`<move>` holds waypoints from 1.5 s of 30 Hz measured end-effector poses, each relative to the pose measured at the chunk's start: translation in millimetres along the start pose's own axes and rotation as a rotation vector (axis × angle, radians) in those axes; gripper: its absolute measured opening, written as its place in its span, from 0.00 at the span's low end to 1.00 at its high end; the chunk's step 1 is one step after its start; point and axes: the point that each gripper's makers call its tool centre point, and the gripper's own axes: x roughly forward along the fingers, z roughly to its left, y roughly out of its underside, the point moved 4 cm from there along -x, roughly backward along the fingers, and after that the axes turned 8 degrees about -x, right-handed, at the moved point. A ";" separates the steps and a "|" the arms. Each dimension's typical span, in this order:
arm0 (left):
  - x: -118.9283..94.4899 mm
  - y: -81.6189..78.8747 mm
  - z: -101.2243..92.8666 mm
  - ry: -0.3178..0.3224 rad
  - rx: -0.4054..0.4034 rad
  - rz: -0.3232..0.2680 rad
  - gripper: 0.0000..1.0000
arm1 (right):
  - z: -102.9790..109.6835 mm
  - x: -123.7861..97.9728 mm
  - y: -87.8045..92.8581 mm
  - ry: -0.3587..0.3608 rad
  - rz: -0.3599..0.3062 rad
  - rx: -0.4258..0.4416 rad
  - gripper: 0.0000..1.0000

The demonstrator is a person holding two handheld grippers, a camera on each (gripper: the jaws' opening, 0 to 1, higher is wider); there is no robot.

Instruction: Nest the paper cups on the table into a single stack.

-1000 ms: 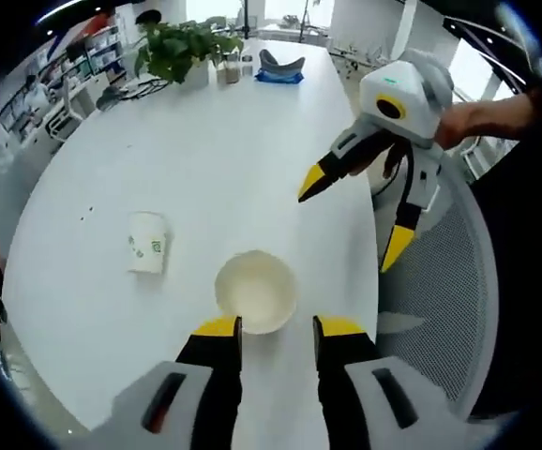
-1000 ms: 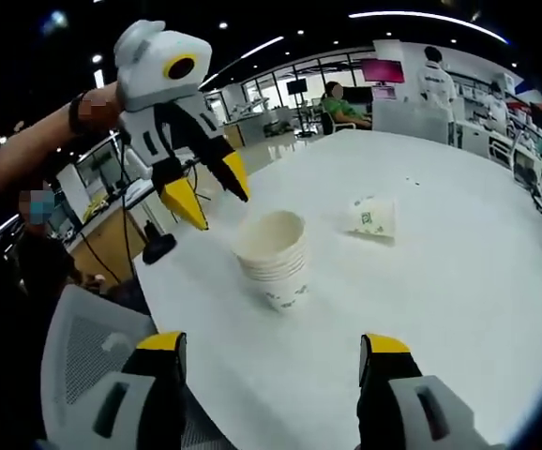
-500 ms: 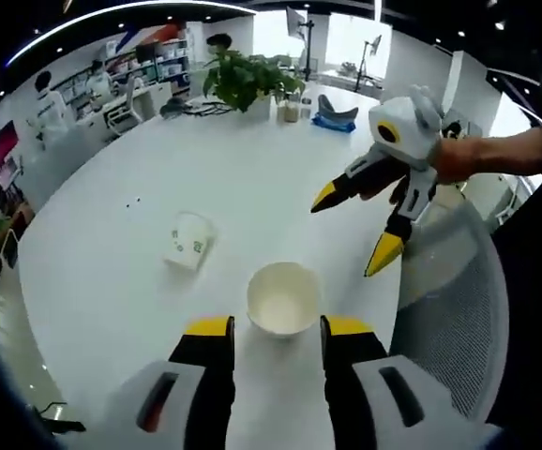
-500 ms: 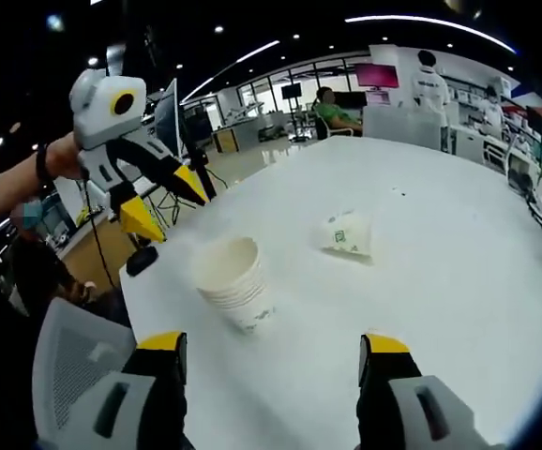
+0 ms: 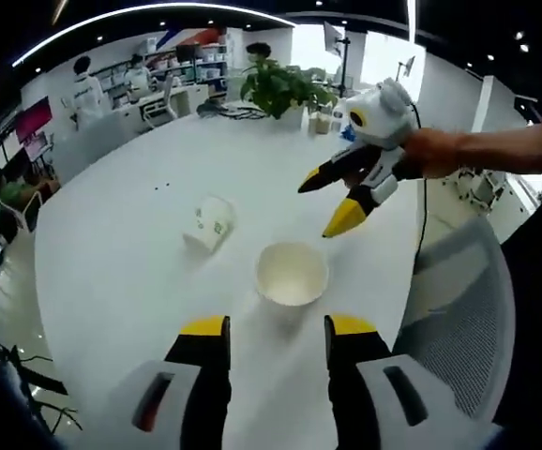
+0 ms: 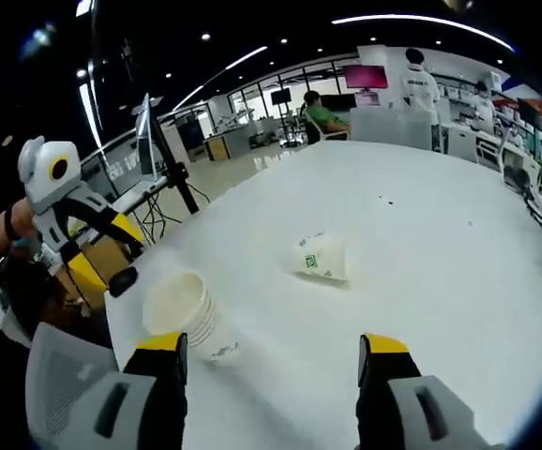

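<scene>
My left gripper (image 5: 265, 330) is spread, empty; white nested stack (image 5: 292, 274) stands upright just ahead. Right gripper (image 6: 271, 350) is spread; green-printed cup (image 6: 323, 257) lies tipped ahead of it.

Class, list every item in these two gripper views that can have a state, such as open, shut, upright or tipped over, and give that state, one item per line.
Stack of nested white paper cups: upright on the white table, mouth up, held by nothing.
Single white paper cup with green print: tipped on its side, apart from the stack.
Left claw: open, holding nothing.
Right claw: open, holding nothing.
Grey mesh office chair: unoccupied, at the table's edge.
</scene>
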 end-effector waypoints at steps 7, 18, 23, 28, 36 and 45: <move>-5.2 21.3 2.1 -0.025 -0.027 0.003 0.40 | -13.9 13.7 -2.1 0.005 0.021 0.000 0.74; -14.5 39.2 1.1 -0.048 -0.063 -0.002 0.40 | -22.7 44.6 -16.0 -0.005 0.023 -0.012 0.74; -22.3 48.9 0.9 -0.071 -0.084 -0.006 0.39 | -35.1 64.9 -21.2 -0.018 0.025 0.004 0.74; -25.4 55.5 -2.7 -0.081 -0.106 -0.007 0.39 | -37.3 76.4 -20.1 -0.050 0.055 -0.020 0.74; -30.5 69.7 -7.8 -0.087 -0.127 0.008 0.39 | -61.0 102.1 -26.8 -0.076 0.063 -0.012 0.75; -38.0 75.5 -10.2 -0.093 -0.146 0.012 0.38 | -61.9 121.8 -38.6 -0.107 0.040 0.039 0.73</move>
